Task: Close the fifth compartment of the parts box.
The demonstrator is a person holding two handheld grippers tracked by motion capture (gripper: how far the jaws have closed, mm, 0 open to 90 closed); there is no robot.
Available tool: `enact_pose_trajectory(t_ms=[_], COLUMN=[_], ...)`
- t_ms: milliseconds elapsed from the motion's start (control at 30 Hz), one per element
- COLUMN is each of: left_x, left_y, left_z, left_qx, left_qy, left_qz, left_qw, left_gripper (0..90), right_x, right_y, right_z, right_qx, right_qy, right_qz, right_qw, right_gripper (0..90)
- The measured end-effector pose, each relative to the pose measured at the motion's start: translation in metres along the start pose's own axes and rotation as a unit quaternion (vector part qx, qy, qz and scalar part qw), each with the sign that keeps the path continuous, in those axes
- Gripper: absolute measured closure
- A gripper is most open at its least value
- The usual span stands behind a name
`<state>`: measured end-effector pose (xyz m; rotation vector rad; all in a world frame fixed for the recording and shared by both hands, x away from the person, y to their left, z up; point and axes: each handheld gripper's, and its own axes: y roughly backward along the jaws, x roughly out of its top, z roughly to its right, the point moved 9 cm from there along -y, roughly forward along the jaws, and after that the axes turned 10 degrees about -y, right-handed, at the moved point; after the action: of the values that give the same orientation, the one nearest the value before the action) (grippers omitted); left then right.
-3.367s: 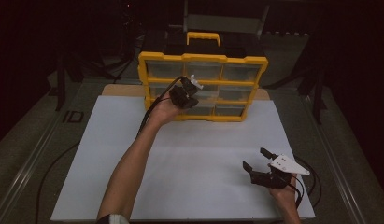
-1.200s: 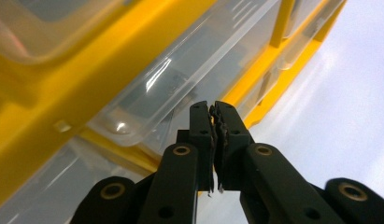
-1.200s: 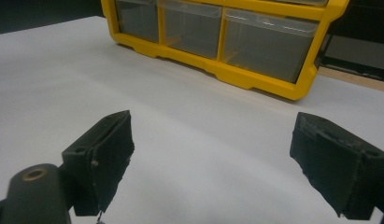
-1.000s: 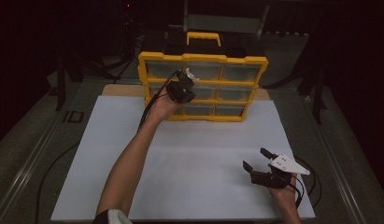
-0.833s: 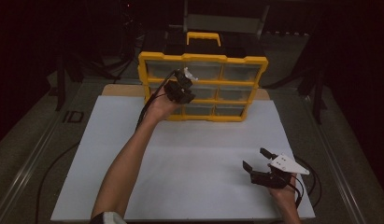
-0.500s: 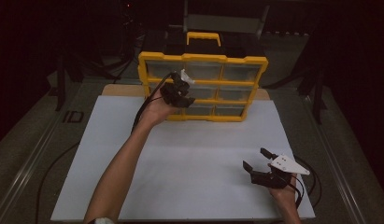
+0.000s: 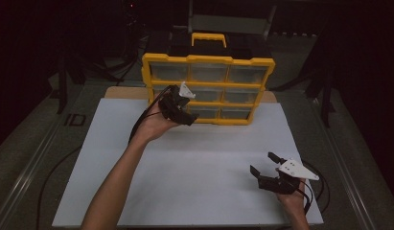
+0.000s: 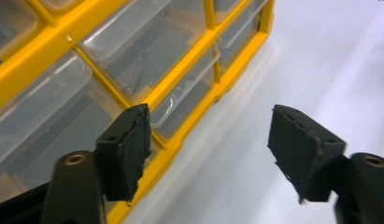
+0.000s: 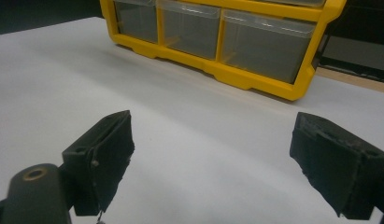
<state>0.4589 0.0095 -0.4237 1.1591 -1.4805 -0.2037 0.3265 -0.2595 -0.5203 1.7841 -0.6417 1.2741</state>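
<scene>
A yellow drawer cabinet (image 7: 209, 60) with clear plastic drawers stands upright at the far edge of the white board (image 7: 204, 163). My left gripper (image 7: 185, 108) hovers just in front of its lower left drawers. In the left gripper view the cabinet (image 8: 45, 44) is at the left, and the left gripper (image 8: 208, 144) has just been opening, with nothing between its jaws. My right gripper (image 7: 264, 163) rests low over the board's near right corner, open. In the right gripper view it (image 9: 208, 163) faces the cabinet (image 9: 245, 77) across bare board, its jaws wide and empty.
The cabinet has a yellow carry handle (image 7: 208, 38) on top. A brown panel (image 7: 122, 91) shows under the board's far edge. Dark floor and black stands surround the table. Cables trail from both grippers.
My left gripper has drawn back from the cabinet's middle-row drawers, moving left and toward the person, and its jaws have spread apart. The right gripper has stayed put.
</scene>
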Motion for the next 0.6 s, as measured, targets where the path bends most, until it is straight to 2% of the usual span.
enact_pose_trajectory(t_ms=[167,333,500,600], left_x=[-0.015,-0.035,-0.059,-0.072], left_y=[0.006,0.010,0.012,0.015], left_z=[0.007,0.013,0.019,0.022], left_qx=[0.010,0.015,0.014,0.022], left_qy=[0.001,0.016,0.027,0.035], left_qz=[0.002,0.008,0.000,0.003], left_qw=[0.9999,0.9997,0.9995,0.9991], left_gripper=[16.7,12.7,9.3,7.4], right_x=[0.000,0.000,0.000,0.001], right_y=[0.000,0.000,0.001,0.001], right_z=[0.000,0.000,0.000,0.000], right_qx=[0.000,-0.001,-0.003,-0.004], right_qy=[0.000,0.001,0.001,0.001], right_qz=[0.000,0.000,0.001,0.002], right_qw=[1.0000,1.0000,1.0000,1.0000], right_gripper=[13.0,13.0,13.0,12.9])
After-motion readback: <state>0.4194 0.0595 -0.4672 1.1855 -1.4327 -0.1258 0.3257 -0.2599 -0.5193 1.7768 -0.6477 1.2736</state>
